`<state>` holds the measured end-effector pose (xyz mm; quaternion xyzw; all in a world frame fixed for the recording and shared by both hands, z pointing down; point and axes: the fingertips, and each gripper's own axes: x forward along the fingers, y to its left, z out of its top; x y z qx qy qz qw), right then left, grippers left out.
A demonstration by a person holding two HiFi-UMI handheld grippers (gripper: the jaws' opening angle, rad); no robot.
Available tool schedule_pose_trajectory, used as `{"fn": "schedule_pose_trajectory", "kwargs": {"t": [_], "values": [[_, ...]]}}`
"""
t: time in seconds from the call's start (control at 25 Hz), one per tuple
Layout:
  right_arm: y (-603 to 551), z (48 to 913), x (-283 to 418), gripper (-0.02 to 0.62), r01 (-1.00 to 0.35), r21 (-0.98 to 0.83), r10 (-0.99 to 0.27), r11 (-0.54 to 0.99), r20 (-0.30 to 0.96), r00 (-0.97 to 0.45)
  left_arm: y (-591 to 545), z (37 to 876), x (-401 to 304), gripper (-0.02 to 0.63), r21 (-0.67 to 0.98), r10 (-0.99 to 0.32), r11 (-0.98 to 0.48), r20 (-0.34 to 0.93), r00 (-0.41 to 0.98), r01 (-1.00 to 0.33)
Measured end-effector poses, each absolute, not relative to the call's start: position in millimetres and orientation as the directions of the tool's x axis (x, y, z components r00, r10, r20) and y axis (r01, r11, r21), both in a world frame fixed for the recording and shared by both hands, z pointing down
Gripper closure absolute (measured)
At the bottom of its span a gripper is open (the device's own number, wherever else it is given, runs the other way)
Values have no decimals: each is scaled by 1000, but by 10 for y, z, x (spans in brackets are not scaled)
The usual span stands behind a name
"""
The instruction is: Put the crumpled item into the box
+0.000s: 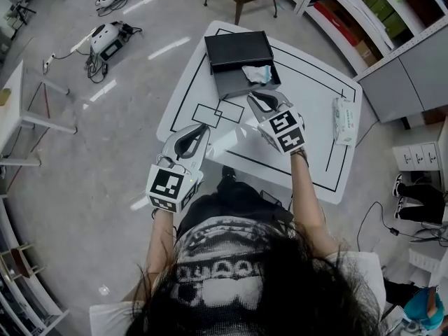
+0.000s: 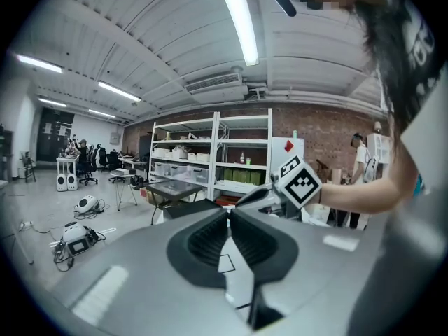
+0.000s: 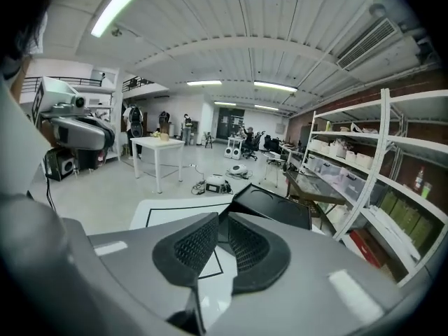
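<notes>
Smooth, matt grey plastic on the shells of the left gripper (image 1: 202,129) and right gripper (image 1: 251,96); black, ribbed, rubbery-looking pads (image 2: 210,240) inside. Glossy white across the table (image 1: 318,89), catching lamp glare. Matt black on the box (image 1: 236,50). Pale, creased and papery in the crumpled item (image 1: 256,73). Polished sheen over the grey floor (image 1: 105,138).

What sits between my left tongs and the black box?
Nothing solid: the head view shows only bare white table with two small black-outlined rectangles between the left tongs and the black box.
</notes>
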<state>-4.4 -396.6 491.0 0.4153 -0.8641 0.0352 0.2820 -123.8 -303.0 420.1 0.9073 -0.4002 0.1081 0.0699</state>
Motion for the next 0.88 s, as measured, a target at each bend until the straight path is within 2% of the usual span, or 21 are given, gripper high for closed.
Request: {"fn": "schedule_pose_trajectory", "kwargs": {"t": [0.44, 0.88], "values": [[-3026, 4886, -495, 546, -752, 64, -683, 657, 473, -556, -2373, 4135, -1589, 606, 40, -741, -641, 226, 632, -766], [-2284, 4765, -618, 548, -768, 58, -700, 638, 459, -547, -1730, 4152, -1671, 606, 55, -724, -660, 221, 654, -749]]}}
